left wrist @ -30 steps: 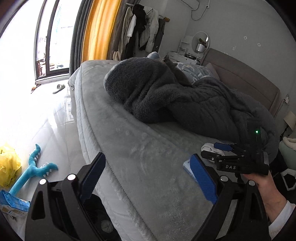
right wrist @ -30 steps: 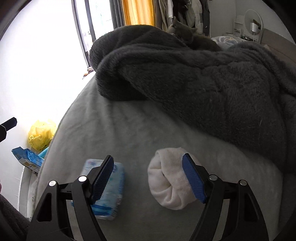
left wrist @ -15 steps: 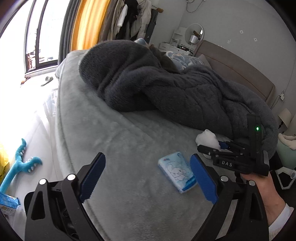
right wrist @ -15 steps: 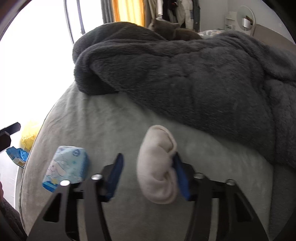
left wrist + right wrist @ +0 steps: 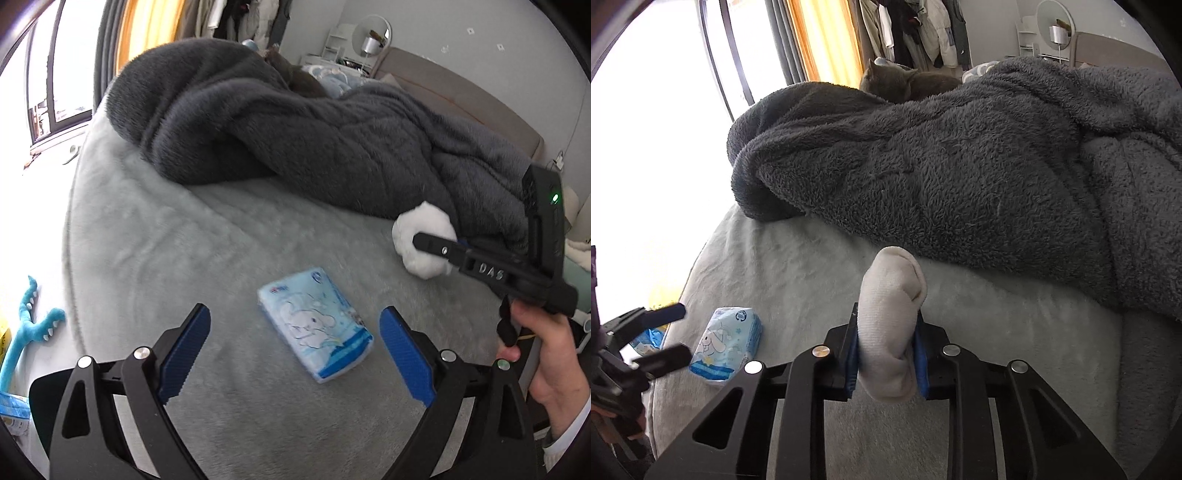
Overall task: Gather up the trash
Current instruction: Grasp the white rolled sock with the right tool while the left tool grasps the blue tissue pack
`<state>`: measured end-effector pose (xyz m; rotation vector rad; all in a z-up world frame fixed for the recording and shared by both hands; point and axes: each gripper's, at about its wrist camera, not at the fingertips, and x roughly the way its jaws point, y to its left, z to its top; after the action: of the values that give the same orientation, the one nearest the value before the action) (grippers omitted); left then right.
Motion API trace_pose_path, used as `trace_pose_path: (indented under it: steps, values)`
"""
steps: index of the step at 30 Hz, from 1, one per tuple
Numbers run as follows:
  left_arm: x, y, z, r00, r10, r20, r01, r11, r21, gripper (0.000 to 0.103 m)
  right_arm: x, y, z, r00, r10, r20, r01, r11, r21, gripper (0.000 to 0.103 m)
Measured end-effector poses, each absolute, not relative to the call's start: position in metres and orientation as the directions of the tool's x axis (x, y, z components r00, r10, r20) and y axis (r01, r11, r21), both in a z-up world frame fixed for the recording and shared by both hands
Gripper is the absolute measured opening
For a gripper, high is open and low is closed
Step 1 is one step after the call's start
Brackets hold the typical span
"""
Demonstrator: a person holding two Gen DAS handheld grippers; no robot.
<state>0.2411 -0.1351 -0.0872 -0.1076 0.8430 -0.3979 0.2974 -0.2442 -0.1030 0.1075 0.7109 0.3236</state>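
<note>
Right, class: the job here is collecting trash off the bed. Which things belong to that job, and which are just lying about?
Job:
- white rolled sock, the right gripper jaws closing on it
- blue tissue pack, ahead of the open left gripper

Lying about:
- grey blanket
- cat
- teal toy on the floor

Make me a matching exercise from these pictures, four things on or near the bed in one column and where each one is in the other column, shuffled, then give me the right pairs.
Things:
1. white sock ball
2. tissue pack
3. grey cat
4. teal toy

Places:
A. on the floor beside the bed
B. behind the dark blanket
C. between the closing pads of the right gripper
D. on the bed before the open left gripper

Pairs: 1-C, 2-D, 3-B, 4-A
</note>
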Motion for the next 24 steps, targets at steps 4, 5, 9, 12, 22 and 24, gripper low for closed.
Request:
trace_pose_path:
  steps: [4,5,9,12,22,24]
  values:
    - [0.246,-0.153,-0.100,0.568,-0.365,-0.737,0.304,0.926,-0.224,0.095,0.295,-0.250,-0.099,0.715,0.335,-0.613,-0.258,0.942,0.214,0.024]
    - [0.246,-0.157,-0.104,0.567,-0.353,-0.744,0.302,0.930,-0.211,0.095,0.294,-0.251,-0.099,0.716,0.337,-0.611,-0.260,0.941,0.215,0.025]
    - [0.250,-0.167,-0.112,0.574,-0.312,-0.757,0.276,0.944,-0.179,0.095,0.290,-0.255,-0.097,0.718,0.344,-0.605,-0.264,0.939,0.221,0.024]
    - [0.254,-0.170,-0.114,0.589,-0.305,-0.748,0.258,0.949,-0.184,0.094,0.288,-0.255,-0.095,0.718,0.352,-0.601,-0.271,0.936,0.224,0.024]
    - [0.273,-0.179,-0.123,0.602,-0.257,-0.756,0.222,0.963,-0.150,0.076,0.281,-0.259,-0.097,0.711,0.341,-0.616,-0.275,0.940,0.202,0.024]
    - [0.274,-0.177,-0.122,0.601,-0.266,-0.754,0.217,0.962,-0.166,0.071,0.277,-0.261,-0.096,0.712,0.335,-0.617,-0.274,0.942,0.196,0.024]
